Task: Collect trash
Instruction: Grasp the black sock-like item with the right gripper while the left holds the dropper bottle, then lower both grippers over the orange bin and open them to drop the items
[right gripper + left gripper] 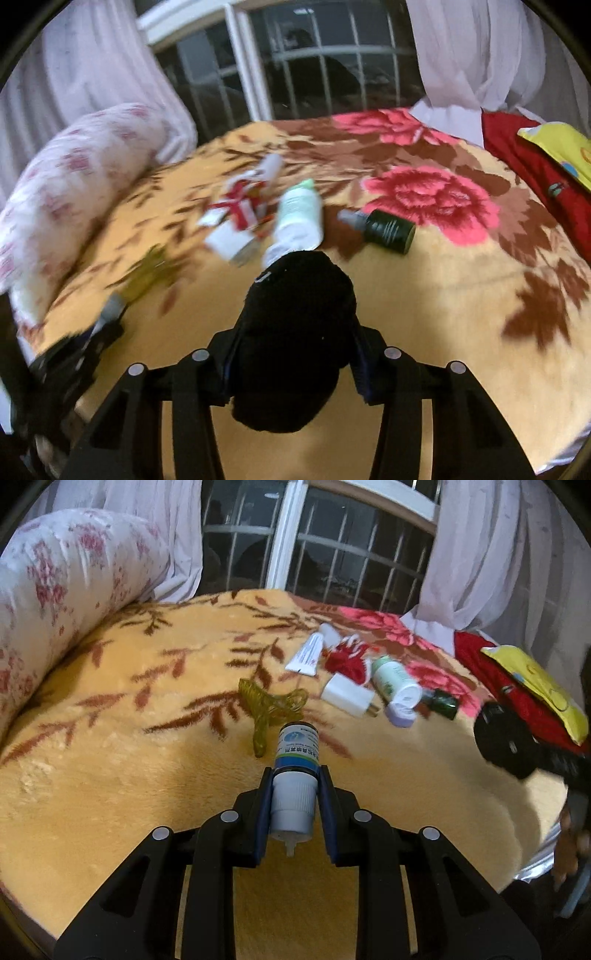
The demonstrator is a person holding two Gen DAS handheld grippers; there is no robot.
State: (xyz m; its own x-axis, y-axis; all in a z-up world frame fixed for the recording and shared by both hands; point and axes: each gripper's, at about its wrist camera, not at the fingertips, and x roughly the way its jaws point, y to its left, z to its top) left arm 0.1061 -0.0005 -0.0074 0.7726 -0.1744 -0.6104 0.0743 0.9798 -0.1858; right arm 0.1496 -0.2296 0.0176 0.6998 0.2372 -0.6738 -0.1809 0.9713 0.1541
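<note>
My left gripper (294,775) is shut on a small spray bottle (295,771) with a blue label and grey cap, held above the yellow blanket. My right gripper (295,332) is shut on a black fuzzy object (291,343) that hides its fingertips; it also shows at the right of the left wrist view (509,738). On the bed lie a white tube (308,653), a red and white wrapper (347,661), a white charger plug (347,696), a white and green bottle (299,218), a dark green bottle (388,227) and a yellow-green plastic scrap (267,707).
The yellow floral blanket (129,775) covers the bed. A rolled flowered quilt (55,590) lies along the left. A red cloth with a yellow bag (535,686) sits at the right. Curtains and a barred window (332,554) stand behind.
</note>
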